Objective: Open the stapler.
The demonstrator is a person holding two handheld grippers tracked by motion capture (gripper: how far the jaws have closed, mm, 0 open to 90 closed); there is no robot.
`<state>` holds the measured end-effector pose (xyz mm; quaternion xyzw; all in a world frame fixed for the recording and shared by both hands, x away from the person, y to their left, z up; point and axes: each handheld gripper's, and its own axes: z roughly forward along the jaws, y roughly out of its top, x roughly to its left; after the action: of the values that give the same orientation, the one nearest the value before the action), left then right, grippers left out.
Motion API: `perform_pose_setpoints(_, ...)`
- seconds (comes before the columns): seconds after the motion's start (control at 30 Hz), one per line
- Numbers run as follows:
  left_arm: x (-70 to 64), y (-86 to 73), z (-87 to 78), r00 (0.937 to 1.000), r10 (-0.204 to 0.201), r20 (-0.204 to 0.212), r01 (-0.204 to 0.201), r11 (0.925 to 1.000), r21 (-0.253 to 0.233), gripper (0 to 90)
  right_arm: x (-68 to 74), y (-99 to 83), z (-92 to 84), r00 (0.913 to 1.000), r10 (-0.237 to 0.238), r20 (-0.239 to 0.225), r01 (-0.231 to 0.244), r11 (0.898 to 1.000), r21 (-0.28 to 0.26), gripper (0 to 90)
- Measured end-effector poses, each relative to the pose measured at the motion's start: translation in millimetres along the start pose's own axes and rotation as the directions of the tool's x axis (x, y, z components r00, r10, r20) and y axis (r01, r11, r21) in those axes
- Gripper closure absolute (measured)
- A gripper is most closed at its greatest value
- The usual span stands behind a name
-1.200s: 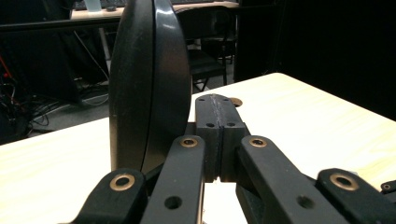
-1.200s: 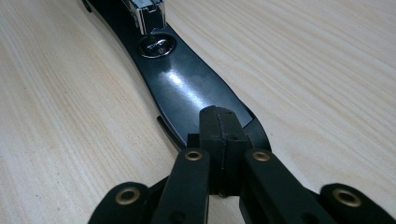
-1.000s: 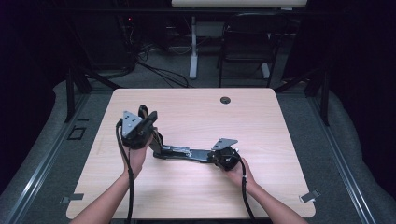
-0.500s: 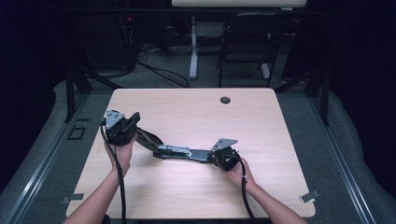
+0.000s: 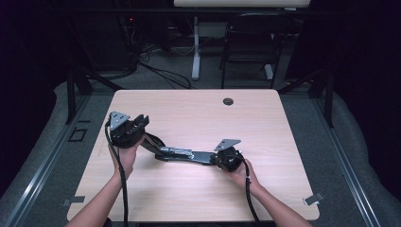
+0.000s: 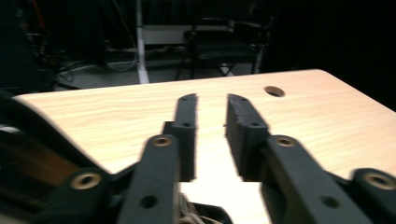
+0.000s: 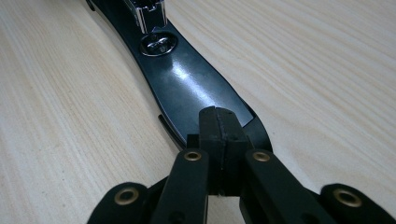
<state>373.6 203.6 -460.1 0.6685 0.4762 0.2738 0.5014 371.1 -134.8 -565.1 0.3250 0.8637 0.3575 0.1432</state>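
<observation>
A long black glossy bar with a chrome fitting lies across the middle of the wooden table. My right gripper is at the bar's right end. In the right gripper view its jaws stand pressed together, tips over the bar's near end, with the chrome fitting farther along. My left gripper is held just left of the bar's left end, pointing across the table. Its jaws have just been opening and stand a little apart with nothing between them.
A round cable hole sits near the table's far edge, also in the left gripper view. Beyond the table are a chair and a white desk leg. Cables trail from both grippers toward the near edge.
My left gripper drew left, away from the bar's left end, then came back a little, and its jaws have parted. The right gripper and the bar stayed put.
</observation>
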Motion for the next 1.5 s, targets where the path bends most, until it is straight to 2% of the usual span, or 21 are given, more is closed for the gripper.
perform_pose_setpoints(0.07, -5.8, 1.0, 0.2, 0.9997, 0.015, 0.020, -0.016, 0.9998, 0.015, 60.2, -1.7, 1.0, -0.7, 0.9999, 0.009, -0.014, -0.009, 1.000, 0.013, 83.6)
perform_pose_setpoints(0.13, -12.3, 1.4, -0.2, 0.9976, 0.041, 0.056, -0.043, 0.9985, 0.034, 52.9, -4.0, 4.3, -1.1, 0.9992, 0.017, -0.035, -0.016, 0.999, 0.042, 79.0)
perform_pose_setpoints(0.23, -21.9, 0.6, -2.2, 0.9913, 0.080, 0.104, -0.087, 0.9941, 0.065, 44.3, -6.1, 8.4, -1.6, 0.9977, 0.028, -0.062, -0.023, 0.996, 0.082, 71.8)
perform_pose_setpoints(0.37, -29.7, -3.0, -4.5, 0.9826, 0.104, 0.154, -0.121, 0.9874, 0.103, 36.7, -6.8, 12.7, -1.6, 0.9946, 0.034, -0.098, -0.022, 0.993, 0.120, 63.2)
perform_pose_setpoints(0.43, -32.9, -4.7, -5.6, 0.9780, 0.107, 0.179, -0.131, 0.9834, 0.126, 31.3, -6.4, 16.5, -3.7, 0.9932, 0.020, -0.114, -0.002, 0.989, 0.148, 55.0)
perform_pose_setpoints(0.5, -36.6, -6.6, -6.9, 0.9738, 0.112, 0.198, -0.143, 0.9788, 0.147, 30.0, -6.2, 17.3, -4.4, 0.9930, 0.019, -0.116, -0.001, 0.989, 0.148, 52.1)
perform_pose_setpoints(0.63, -40.6, -10.8, -9.5, 0.9659, 0.112, 0.233, -0.158, 0.9691, 0.189, 23.5, -8.0, 23.7, -8.9, 0.9911, 0.014, -0.132, 0.009, 0.985, 0.170, 36.0)
perform_pose_setpoints(0.73, -43.3, -14.7, -12.8, 0.9632, 0.110, 0.245, -0.161, 0.9663, 0.200, 20.5, -10.2, 27.1, -13.6, 0.9914, -0.001, -0.131, 0.023, 0.986, 0.168, 30.7)
perform_pose_setpoints(0.8, -44.4, -16.8, -15.9, 0.9592, 0.111, 0.260, -0.169, 0.9619, 0.214, 18.8, -12.9, 29.9, -16.6, 0.9902, -0.011, -0.139, 0.036, 0.983, 0.179, 27.6)
perform_pose_setpoints(0.87, -45.7, -19.6, -18.8, 0.9557, 0.112, 0.272, -0.177, 0.9578, 0.227, 16.7, -14.9, 32.2, -19.9, 0.9914, -0.015, -0.130, 0.040, 0.981, 0.191, 28.2)
perform_pose_setpoints(0.93, -46.8, -22.3, -21.8, 0.9532, 0.111, 0.281, -0.181, 0.9546, 0.237, 15.2, -19.7, 33.5, -24.2, 0.9912, 0.002, -0.132, 0.023, 0.981, 0.193, 28.0)
perform_pose_setpoints(1.07, -46.4, -25.2, -28.3, 0.9530, 0.111, 0.282, -0.182, 0.9538, 0.239, 11.9, -26.7, 35.9, -31.7, 0.9947, 0.010, -0.102, 0.012, 0.977, 0.211, 22.5)
perform_pose_setpoints(1.13, -44.1, -27.0, -30.2, 0.9529, 0.105, 0.285, -0.181, 0.9493, 0.257, 10.0, -30.5, 36.3, -36.8, 0.9963, 0.023, -0.083, -0.006, 0.982, 0.191, 20.8)
perform_pose_setpoints(1.27, -39.3, -31.8, -32.4, 0.9566, 0.085, 0.279, -0.167, 0.9441, 0.284, 5.1, -39.0, 37.9, -47.3, 0.9986, 0.029, -0.045, -0.019, 0.979, 0.201, 16.0)
perform_pose_setpoints(1.33, -36.6, -32.9, -34.5, 0.9591, 0.088, 0.269, -0.169, 0.9410, 0.293, 3.6, -45.2, 36.7, -53.3, 0.9992, 0.036, -0.020, -0.031, 0.979, 0.200, 14.5)
perform_pose_setpoints(1.37, -35.5, -33.6, -35.4, 0.9616, 0.083, 0.262, -0.160, 0.9445, 0.287, 3.0, -48.2, 35.7, -55.5, 0.9990, 0.043, -0.011, -0.040, 0.979, 0.201, 14.3)
perform_pose_setpoints(1.5, -30.1, -33.7, -37.7, 0.9667, 0.084, 0.242, -0.156, 0.9421, 0.297, 0.4, -60.5, 30.8, -62.1, 0.9971, 0.076, 0.010, -0.076, 0.974, 0.215, 11.6)
